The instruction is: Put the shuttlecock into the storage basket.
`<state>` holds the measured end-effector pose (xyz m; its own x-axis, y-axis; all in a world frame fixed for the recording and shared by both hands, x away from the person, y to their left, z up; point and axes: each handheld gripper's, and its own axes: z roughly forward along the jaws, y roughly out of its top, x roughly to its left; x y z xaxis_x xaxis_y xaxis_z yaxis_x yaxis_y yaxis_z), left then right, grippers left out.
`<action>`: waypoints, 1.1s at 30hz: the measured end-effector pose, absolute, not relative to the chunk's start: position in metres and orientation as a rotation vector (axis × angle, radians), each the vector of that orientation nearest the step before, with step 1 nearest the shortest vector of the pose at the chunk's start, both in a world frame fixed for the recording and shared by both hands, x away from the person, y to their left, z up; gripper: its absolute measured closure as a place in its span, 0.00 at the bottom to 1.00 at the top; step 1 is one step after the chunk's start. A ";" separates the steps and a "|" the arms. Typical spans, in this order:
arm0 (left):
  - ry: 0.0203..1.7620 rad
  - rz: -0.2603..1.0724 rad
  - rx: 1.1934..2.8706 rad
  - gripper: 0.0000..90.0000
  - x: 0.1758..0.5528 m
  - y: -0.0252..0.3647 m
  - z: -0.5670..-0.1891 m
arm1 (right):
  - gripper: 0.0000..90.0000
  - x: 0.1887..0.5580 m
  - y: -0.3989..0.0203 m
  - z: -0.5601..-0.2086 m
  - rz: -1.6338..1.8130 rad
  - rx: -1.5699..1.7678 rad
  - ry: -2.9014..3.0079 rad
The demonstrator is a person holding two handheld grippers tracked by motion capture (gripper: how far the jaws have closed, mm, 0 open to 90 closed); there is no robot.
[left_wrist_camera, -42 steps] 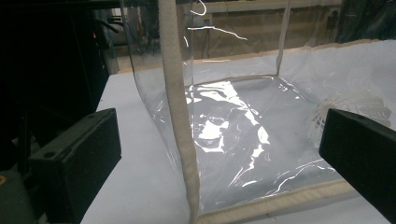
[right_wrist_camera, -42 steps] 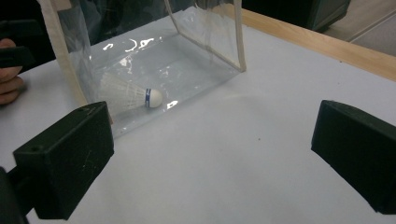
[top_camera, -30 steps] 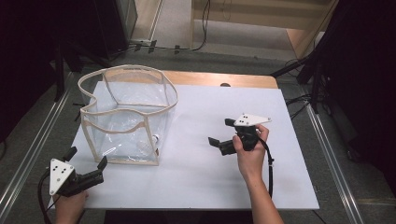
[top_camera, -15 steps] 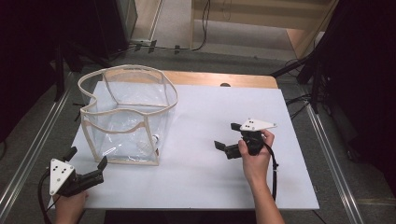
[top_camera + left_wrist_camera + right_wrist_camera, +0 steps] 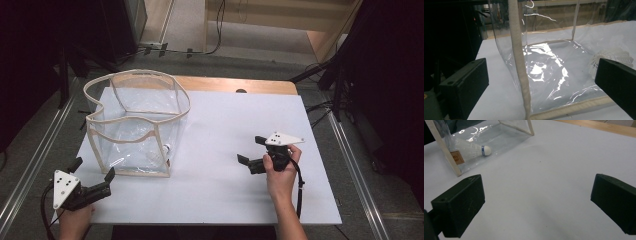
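while both claws, the left claw [image 5: 92,176] and right claw [image 5: 251,151], gape released, one clear bag [image 5: 135,125] on the white surface [image 5: 225,125] holds one shuttlecock [image 5: 475,150]; its small tan label [image 5: 456,157] is unreadable.

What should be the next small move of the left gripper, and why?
Probably the left gripper should ease forward toward the near corner seam of the clear bag. Its jaws stand open and empty, and in the left gripper view that beige seam stands between them. The shuttlecock lies inside the bag, and the right gripper, also open, is far off on the table.
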<state>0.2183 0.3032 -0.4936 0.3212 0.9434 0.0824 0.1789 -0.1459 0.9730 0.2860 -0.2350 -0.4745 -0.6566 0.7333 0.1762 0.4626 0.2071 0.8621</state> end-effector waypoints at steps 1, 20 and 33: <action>1.051 0.948 1.576 0.00 0.218 0.303 -0.494 | 0.00 0.285 -0.237 -0.475 1.429 1.137 2.207; 1.052 0.947 1.575 0.00 0.218 0.303 -0.494 | 0.00 0.269 -0.265 -0.482 1.407 1.194 2.159; 1.052 0.949 1.576 0.00 0.218 0.303 -0.494 | 0.00 0.257 -0.285 -0.485 1.396 1.228 2.112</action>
